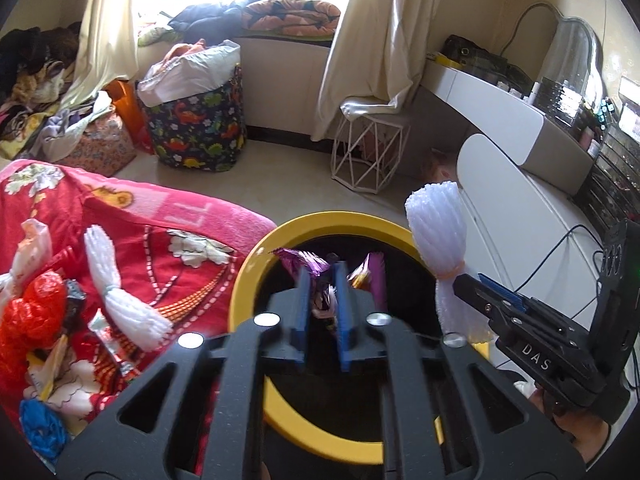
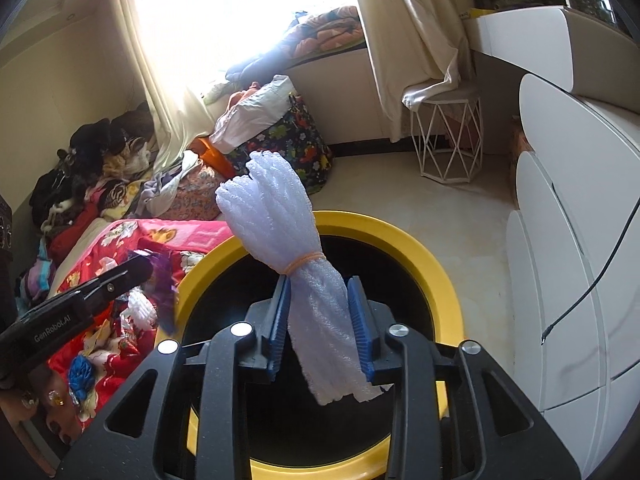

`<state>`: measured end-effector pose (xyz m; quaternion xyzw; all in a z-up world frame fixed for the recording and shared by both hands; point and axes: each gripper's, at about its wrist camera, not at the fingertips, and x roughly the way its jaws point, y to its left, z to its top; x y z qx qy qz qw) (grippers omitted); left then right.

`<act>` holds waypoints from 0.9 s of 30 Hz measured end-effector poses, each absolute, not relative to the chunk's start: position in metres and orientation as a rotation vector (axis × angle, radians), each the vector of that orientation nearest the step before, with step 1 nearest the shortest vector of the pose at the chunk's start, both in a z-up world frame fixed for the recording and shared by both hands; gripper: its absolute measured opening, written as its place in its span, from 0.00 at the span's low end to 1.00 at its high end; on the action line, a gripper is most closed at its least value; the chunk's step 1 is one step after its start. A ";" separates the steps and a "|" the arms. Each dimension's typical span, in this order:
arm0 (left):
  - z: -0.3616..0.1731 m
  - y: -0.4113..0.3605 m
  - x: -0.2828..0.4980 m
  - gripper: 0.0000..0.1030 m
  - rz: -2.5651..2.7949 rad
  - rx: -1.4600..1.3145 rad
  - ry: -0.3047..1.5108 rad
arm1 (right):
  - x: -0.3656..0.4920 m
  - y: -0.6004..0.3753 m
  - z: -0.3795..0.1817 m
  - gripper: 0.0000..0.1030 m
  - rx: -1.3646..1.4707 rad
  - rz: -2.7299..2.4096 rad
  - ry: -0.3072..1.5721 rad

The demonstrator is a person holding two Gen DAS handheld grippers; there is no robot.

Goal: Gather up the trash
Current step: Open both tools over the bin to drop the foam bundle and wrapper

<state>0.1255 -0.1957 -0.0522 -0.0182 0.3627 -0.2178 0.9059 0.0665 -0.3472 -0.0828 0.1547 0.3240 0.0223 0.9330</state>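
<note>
A yellow-rimmed bin (image 1: 340, 220) with a black inside stands beside the bed; it also shows in the right wrist view (image 2: 400, 232). My left gripper (image 1: 322, 276) is shut on a purple foil wrapper (image 1: 304, 262) and holds it over the bin's mouth. My right gripper (image 2: 322, 284) is shut on a white foam net bundle (image 2: 272, 208) tied with an orange band, also above the bin; the bundle also shows in the left wrist view (image 1: 438, 232). More trash lies on the red blanket (image 1: 160, 248): another foam net (image 1: 116, 284), a red bag (image 1: 32, 304), a blue bag (image 1: 40, 428) and small wrappers.
A white drawer unit (image 2: 568, 264) stands right of the bin, with a black cable (image 2: 592, 280) hanging over it. A wire-frame stool (image 1: 368, 152), a dinosaur-print hamper (image 1: 200, 128) and piles of clothes (image 1: 36, 92) sit farther back near the curtains.
</note>
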 end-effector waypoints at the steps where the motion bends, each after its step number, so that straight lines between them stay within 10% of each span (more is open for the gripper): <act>1: -0.052 -0.197 0.125 0.29 -0.455 -0.042 0.747 | 0.066 -0.348 -0.083 0.35 0.318 0.038 0.663; 8: -0.050 -0.193 0.123 0.59 -0.460 -0.084 0.735 | 0.066 -0.349 -0.082 0.48 0.315 0.022 0.652; 27: -0.034 -0.153 0.113 0.87 -0.378 -0.142 0.663 | 0.066 -0.320 -0.070 0.61 0.262 0.075 0.625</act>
